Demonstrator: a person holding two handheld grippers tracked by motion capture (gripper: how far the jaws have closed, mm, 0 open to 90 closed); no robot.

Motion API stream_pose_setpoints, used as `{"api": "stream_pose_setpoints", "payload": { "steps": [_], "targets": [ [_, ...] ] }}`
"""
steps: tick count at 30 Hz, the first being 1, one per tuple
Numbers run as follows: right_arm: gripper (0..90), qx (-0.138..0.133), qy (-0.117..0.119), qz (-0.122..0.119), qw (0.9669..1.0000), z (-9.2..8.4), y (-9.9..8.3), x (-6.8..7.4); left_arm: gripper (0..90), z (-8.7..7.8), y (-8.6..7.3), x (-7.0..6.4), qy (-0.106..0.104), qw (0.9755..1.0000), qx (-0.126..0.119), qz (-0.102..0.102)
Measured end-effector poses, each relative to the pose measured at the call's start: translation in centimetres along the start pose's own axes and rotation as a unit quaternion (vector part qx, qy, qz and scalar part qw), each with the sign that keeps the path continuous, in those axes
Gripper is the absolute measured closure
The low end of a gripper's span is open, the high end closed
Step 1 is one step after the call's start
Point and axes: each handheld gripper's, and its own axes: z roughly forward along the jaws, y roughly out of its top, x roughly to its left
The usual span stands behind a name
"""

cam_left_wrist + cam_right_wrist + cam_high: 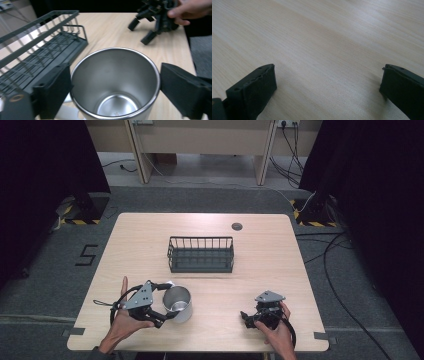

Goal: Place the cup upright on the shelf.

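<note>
At about seven o'clock on the light wooden bench [150,227], the left gripper [162,312] has its fingers spread around a shiny, upright, empty steel cup [116,82]. It looks light, rigid and slippery, so squeezing across the wall below the rim seems best. At five o'clock, the right gripper [246,317] rests with fingers spread, holding nothing.

A lab or recording studio: a lone pale wooden table [150,235] stands on grey carpet [200,197], flanked by black curtains [45,160], with hazard-striped stand bases [75,221], loose cables [340,270] across the floor and a taped "5" [86,255] beside it.
</note>
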Motion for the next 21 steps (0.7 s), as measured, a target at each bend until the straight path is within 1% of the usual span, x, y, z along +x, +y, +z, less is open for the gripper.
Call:
{"api": "stream_pose_setpoints", "payload": {
  "steps": [2, 3, 4, 9, 10, 14, 15, 16, 18, 19, 21],
  "targets": [
    [0.5, 0.001, 0.002, -0.001, 1.0000, 0.0, 0.0, 0.1, 8.1, 0.0, -0.2, -0.1, 0.006, 0.9999, 0.009, 0.002],
    [0.5, 0.000, 0.002, 0.000, 1.0000, 0.0, 0.0, 0.1, 7.9, 0.2, -0.4, -0.2, 0.007, 0.9998, 0.017, 0.000],
    [0.5, 0.000, 0.003, -0.002, 1.0000, 0.0, 0.0, 0.1, 7.3, 0.3, -0.5, -0.1, 0.008, 0.9998, 0.019, 0.001],
    [0.5, 0.001, 0.004, -0.001, 1.0000, 0.0, 0.0, 0.2, 5.3, 0.8, -0.5, -0.1, 0.008, 0.9999, 0.012, 0.003],
    [0.5, 0.001, 0.004, -0.002, 1.0000, 0.0, 0.0, 0.2, 5.1, 1.1, -0.3, 0.0, 0.004, 1.0000, 0.007, 0.003],
    [0.6, 0.000, 0.006, -0.004, 1.0000, 0.1, 0.1, 0.2, 3.5, 1.8, -0.1, 0.1, -0.004, 0.9999, 0.005, 0.014],
    [0.5, 0.001, 0.006, -0.004, 1.0000, 0.0, 0.1, 0.3, 3.3, 1.8, -0.1, 0.1, -0.004, 0.9999, 0.005, 0.014],
    [0.5, 0.000, 0.007, -0.005, 1.0000, 0.1, 0.1, 0.3, 3.1, 2.2, -0.1, 0.1, -0.007, 0.9997, 0.008, 0.023],
    [0.5, 0.000, 0.008, -0.006, 1.0000, 0.1, 0.1, 0.3, 2.8, 2.3, -0.1, 0.2, -0.010, 0.9996, 0.007, 0.026],
    [0.6, 0.001, 0.009, -0.007, 0.9999, 0.1, 0.1, 0.3, 3.1, 2.6, -0.2, 0.5, -0.021, 0.9995, 0.003, 0.024],
    [0.5, 0.000, 0.009, -0.007, 0.9999, 0.1, 0.1, 0.3, 3.4, 2.8, -0.4, 0.9, -0.034, 0.9992, -0.004, 0.020]
  ]
}}
